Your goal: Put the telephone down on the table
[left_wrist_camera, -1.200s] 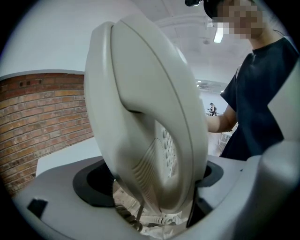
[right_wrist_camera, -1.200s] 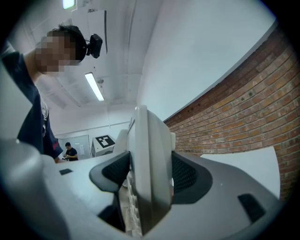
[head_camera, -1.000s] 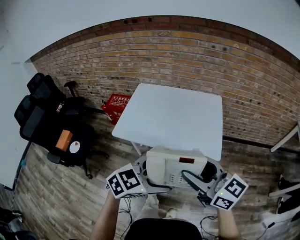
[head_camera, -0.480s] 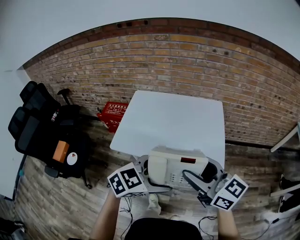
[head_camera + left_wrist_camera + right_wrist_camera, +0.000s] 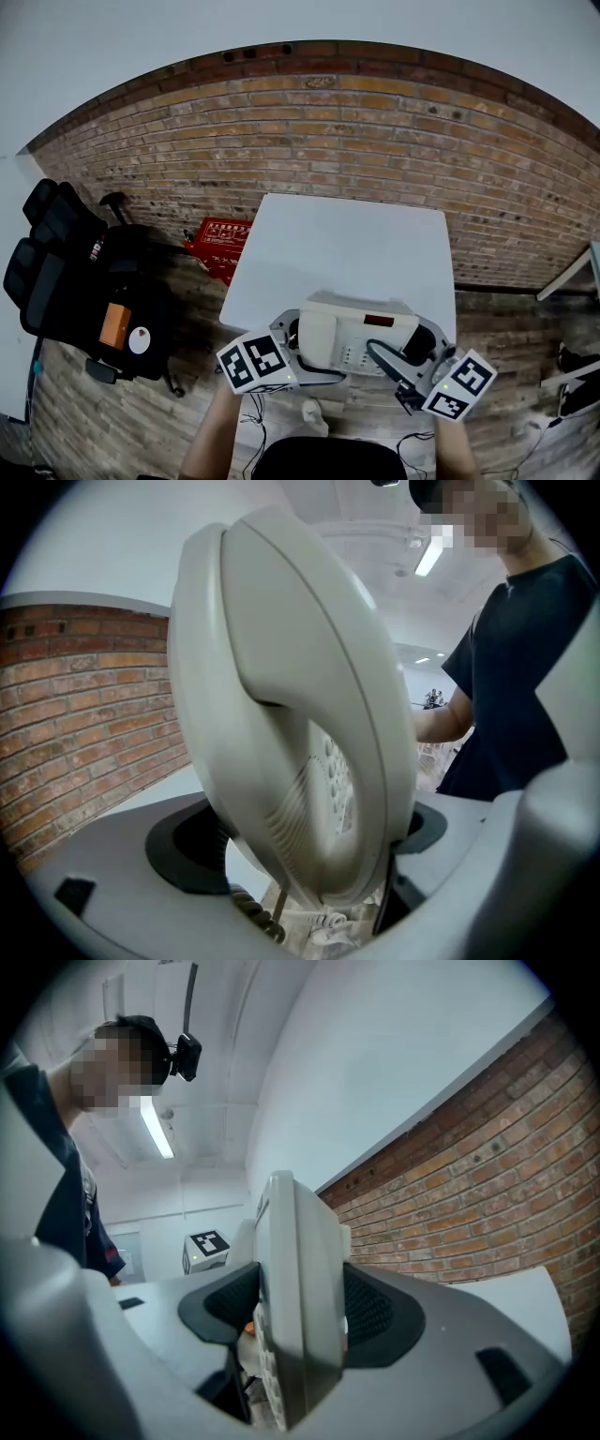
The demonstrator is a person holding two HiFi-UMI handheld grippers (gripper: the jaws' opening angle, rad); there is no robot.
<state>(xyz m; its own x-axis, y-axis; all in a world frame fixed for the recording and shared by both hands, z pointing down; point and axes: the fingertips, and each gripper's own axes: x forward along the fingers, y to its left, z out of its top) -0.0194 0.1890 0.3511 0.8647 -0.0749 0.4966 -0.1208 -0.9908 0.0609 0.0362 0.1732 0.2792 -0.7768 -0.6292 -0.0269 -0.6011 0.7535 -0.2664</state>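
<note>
A cream desk telephone (image 5: 356, 333) with its handset on the left side hangs between my two grippers, over the near edge of the white table (image 5: 347, 234). My left gripper (image 5: 286, 342) is shut on the phone's handset side; in the left gripper view the handset (image 5: 291, 714) fills the space between the jaws of the left gripper (image 5: 309, 855). My right gripper (image 5: 422, 352) is shut on the phone's right side. In the right gripper view the phone's edge (image 5: 295, 1279) stands upright between the black pads (image 5: 375, 1312). A dark cord (image 5: 384, 361) loops under the phone.
A brick wall (image 5: 375, 131) runs behind the table. A black office chair (image 5: 75, 272) stands at the left and a red crate (image 5: 220, 239) lies by the wall. White furniture (image 5: 572, 277) shows at the right edge. The floor is wood planks.
Both grippers have carried the telephone forward toward the table. The phone's far edge now overlaps the table's near edge, where before it hung short of it. The grip is unchanged.
</note>
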